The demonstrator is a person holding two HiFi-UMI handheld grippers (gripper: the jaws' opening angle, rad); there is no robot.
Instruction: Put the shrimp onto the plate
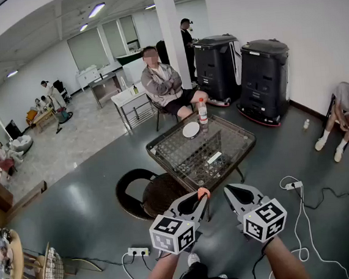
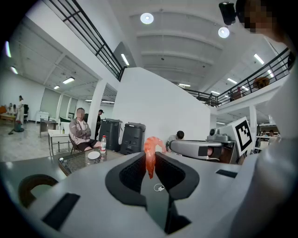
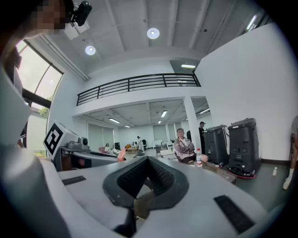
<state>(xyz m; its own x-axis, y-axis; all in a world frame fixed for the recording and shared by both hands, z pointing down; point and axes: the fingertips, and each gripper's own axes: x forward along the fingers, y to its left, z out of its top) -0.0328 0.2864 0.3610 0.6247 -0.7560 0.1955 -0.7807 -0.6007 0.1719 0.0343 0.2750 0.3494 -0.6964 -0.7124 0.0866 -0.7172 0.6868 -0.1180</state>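
Note:
An orange shrimp is pinched upright in my left gripper, which is shut on it, held in the air well short of the table. The small white plate lies at the far side of the glass table. My right gripper hovers close to the right of the left one, shut with nothing in it. In the right gripper view the shrimp shows at the left gripper's tip.
A plastic bottle stands beside the plate. A person sits behind the table. A round wicker chair is left of the table. Power strips and cables lie on the floor. Two black machines stand by the wall.

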